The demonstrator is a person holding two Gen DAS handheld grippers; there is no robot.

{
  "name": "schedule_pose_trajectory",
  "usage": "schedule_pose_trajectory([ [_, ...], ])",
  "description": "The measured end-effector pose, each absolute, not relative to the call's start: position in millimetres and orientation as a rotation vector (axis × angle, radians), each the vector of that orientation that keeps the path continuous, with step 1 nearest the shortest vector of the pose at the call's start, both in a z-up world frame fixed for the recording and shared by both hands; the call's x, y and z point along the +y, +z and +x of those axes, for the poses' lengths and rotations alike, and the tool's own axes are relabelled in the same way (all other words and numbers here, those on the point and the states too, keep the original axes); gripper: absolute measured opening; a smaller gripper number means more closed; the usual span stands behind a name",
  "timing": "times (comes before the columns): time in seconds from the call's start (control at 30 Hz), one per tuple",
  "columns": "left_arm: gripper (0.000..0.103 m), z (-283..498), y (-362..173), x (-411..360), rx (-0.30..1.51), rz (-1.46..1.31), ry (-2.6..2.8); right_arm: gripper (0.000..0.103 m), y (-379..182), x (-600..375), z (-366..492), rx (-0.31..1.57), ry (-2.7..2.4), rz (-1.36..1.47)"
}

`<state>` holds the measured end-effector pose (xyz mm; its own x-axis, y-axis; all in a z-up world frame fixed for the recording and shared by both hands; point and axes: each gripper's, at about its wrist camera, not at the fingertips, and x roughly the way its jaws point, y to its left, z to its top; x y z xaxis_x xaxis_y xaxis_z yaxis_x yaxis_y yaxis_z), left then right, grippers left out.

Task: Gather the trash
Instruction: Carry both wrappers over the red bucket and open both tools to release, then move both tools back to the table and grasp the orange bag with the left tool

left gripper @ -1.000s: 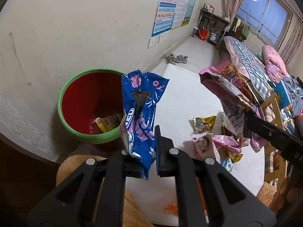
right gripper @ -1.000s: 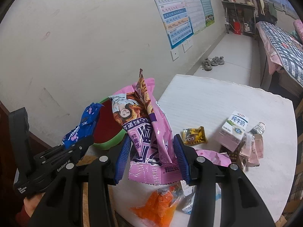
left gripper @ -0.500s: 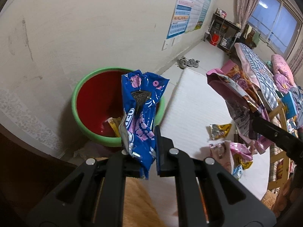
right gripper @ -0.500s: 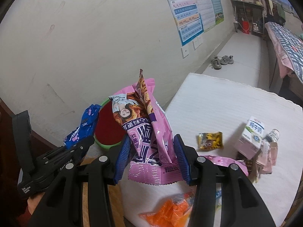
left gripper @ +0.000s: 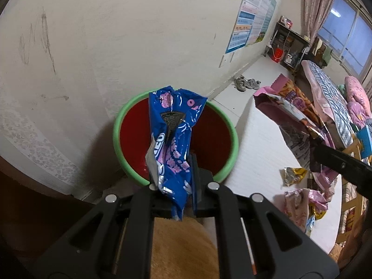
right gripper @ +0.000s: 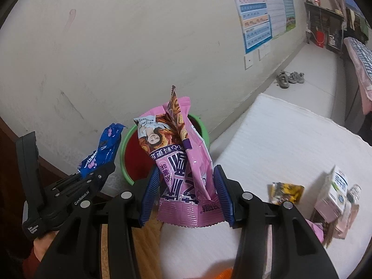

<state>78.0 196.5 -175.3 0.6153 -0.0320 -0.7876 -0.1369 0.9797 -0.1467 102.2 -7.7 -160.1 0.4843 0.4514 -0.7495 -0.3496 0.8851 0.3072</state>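
Note:
My left gripper is shut on a crumpled blue Oreo wrapper, which stands up right in front of a red bin with a green rim. The bin sits on the floor by the wall, at the white table's corner. My right gripper is shut on a pink snack bag, with its blue pads pressing both sides. Behind that bag the bin's rim shows. The right wrist view has the left gripper and the blue wrapper at the left. In the left wrist view the pink bag hangs at the right.
On the white table lie a yellow wrapper, a milk carton and pink wrappers. Shoes sit on the floor by the wall. A bed stands at the far right.
Both grippers have carried their wrappers toward the bin. In the left wrist view the bin has shifted from the left to the centre, behind the blue wrapper.

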Motion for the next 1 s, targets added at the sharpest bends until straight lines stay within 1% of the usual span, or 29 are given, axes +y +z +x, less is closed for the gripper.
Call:
schedule_pose_trajectory([
  [0.33, 0.008, 99, -199, 216, 0.953, -0.260, 0.056, 0.047, -174, 24, 133, 0.998, 0.509, 0.101],
  [0.57, 0.008, 115, -211, 228, 0.979, -0.295, 0.053, 0.047, -186, 44, 167, 1.049, 0.538, 0.165],
  [0.63, 0.009, 117, -212, 230, 0.980, -0.299, 0.056, 0.049, -188, 49, 172, 1.054, 0.545, 0.178],
  [0.67, 0.009, 119, -212, 231, 0.980, -0.299, 0.058, 0.056, -189, 52, 176, 1.058, 0.549, 0.185],
  [0.7, 0.017, 122, -213, 234, 0.981, -0.299, 0.063, 0.062, -190, 55, 178, 1.058, 0.551, 0.189],
  [0.73, 0.038, 124, -213, 235, 0.985, -0.302, 0.065, 0.063, -191, 57, 181, 1.055, 0.554, 0.197],
  [0.77, 0.048, 125, -214, 236, 0.987, -0.309, 0.066, 0.063, -191, 58, 182, 1.057, 0.555, 0.200],
  [0.8, 0.053, 124, -214, 237, 0.979, -0.319, 0.063, 0.063, -192, 59, 183, 1.061, 0.554, 0.203],
  [1.0, 0.054, 114, -213, 234, 0.991, -0.306, 0.060, 0.064, -191, 49, 170, 1.060, 0.555, 0.230],
])
